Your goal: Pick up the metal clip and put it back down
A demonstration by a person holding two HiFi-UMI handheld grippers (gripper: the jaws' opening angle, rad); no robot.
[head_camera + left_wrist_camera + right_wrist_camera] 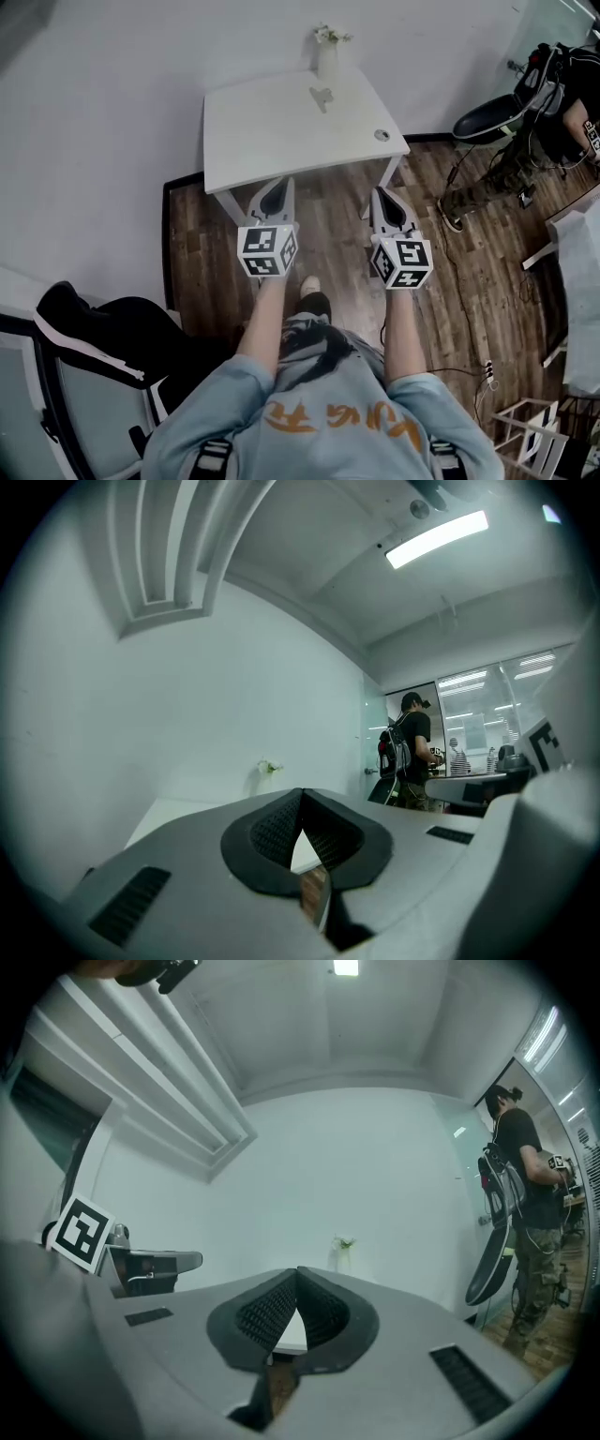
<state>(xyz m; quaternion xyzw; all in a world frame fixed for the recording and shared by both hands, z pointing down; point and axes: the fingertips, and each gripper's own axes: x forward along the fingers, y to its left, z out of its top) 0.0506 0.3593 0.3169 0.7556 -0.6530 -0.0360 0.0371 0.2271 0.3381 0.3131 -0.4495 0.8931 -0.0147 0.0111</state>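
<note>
Right now we are holding both tools out level in front of us, over the dark wooden floor (330, 217) and short of the white counter (267, 141). The left hand-held gripper (279, 187) is keeping its two jaws pressed together, tip against tip, with nothing between the ribbed pads. The right hand-held gripper (383, 195) is doing the same: its jaws are meeting at the tips and carrying nothing. Each is pointing toward the near edge of the counter, the left one at the near left part, the right one beside the near right leg.

The metal clip (322, 97) is lying on the counter top, toward the far side and a little right of the middle, well apart from both tools. Just behind it, at the far edge against the wall, a small white vase (328, 58) with a sprig is standing upright. A small round object (382, 135) is sitting near the counter's right corner; we cannot tell what it is.

To our right another person (521, 1171) is standing beside a dark chair (487, 117).
</note>
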